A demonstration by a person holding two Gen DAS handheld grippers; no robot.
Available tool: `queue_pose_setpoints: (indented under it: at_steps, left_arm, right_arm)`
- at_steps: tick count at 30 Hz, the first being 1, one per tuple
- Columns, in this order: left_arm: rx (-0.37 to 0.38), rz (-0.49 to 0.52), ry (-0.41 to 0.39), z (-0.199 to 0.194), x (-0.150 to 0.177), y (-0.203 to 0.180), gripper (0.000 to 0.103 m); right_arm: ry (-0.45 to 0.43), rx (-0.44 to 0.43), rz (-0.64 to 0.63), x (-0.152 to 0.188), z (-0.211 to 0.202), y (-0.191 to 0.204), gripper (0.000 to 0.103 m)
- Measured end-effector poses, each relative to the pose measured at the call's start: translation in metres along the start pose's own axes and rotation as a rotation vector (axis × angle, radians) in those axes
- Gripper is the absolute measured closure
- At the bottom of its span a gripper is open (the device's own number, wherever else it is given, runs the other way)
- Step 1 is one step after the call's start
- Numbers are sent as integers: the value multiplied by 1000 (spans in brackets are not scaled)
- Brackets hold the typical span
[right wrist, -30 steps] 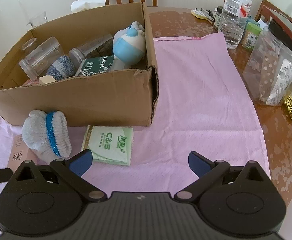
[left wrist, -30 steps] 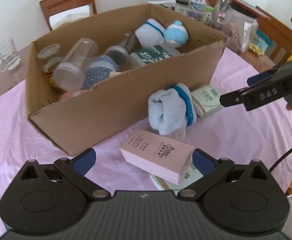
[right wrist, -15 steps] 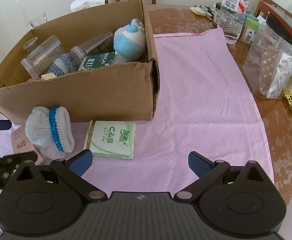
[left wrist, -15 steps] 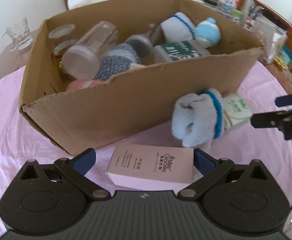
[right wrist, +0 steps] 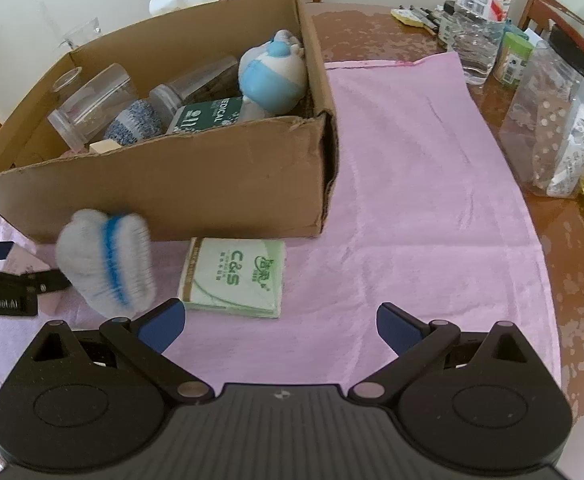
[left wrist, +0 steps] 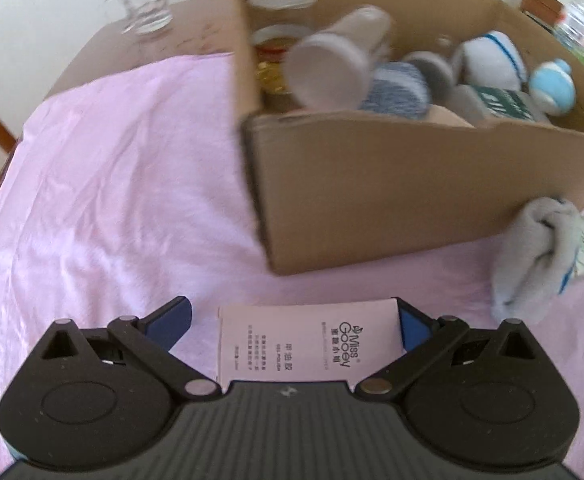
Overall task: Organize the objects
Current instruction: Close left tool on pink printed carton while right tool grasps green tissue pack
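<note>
The left gripper (left wrist: 292,322) is low over the bench, pointing forward at the cardboard box (left wrist: 412,184). Its jaws are apart, and one pink box (left wrist: 296,344) lies on the pink cloth (left wrist: 111,184) between them; the right finger is just beside its edge, and I cannot tell if it touches. The right gripper (right wrist: 277,322) hovers with jaws apart and nothing between them. One green tissue pack (right wrist: 235,276) and one white-blue sock bundle (right wrist: 105,262) lie before the cardboard box.

A flat pink carton (left wrist: 307,342) lies printed-face up. Right of it – a rolled grey-blue sock (right wrist: 105,256) and green tissue pack (right wrist: 233,276), near the open cardboard box (right wrist: 195,184).
</note>
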State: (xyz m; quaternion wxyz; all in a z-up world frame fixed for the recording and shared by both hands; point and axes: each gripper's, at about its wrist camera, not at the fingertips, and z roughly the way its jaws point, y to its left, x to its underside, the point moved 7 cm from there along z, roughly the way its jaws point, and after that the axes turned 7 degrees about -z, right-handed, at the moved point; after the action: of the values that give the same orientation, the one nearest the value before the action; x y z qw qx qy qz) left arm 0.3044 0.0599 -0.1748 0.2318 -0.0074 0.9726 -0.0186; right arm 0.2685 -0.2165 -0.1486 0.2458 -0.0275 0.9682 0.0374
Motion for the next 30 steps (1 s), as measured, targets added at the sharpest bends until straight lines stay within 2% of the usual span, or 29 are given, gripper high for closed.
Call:
queue_pose_setpoints:
  at_steps: [8, 13, 17, 23, 30]
  left_arm:
    - [11, -12, -5, -3, 4, 0, 1]
    - [10, -7, -1, -2, 4, 1, 1]
    - [26, 6, -2, -9, 8, 3, 1]
    - [26, 19, 3, -5, 15, 2, 1]
    - [30, 13, 10, -6, 16, -6, 7]
  right_arm:
    - [20, -25, -54, -6, 20, 18, 0]
    - [17, 18, -83, -11, 37, 25, 0]
    - [0, 75, -135, -12, 40, 22, 0]
    - [-46, 68, -144, -5, 35, 4, 0]
    - [-29, 82, -119, -10, 38, 3, 0]
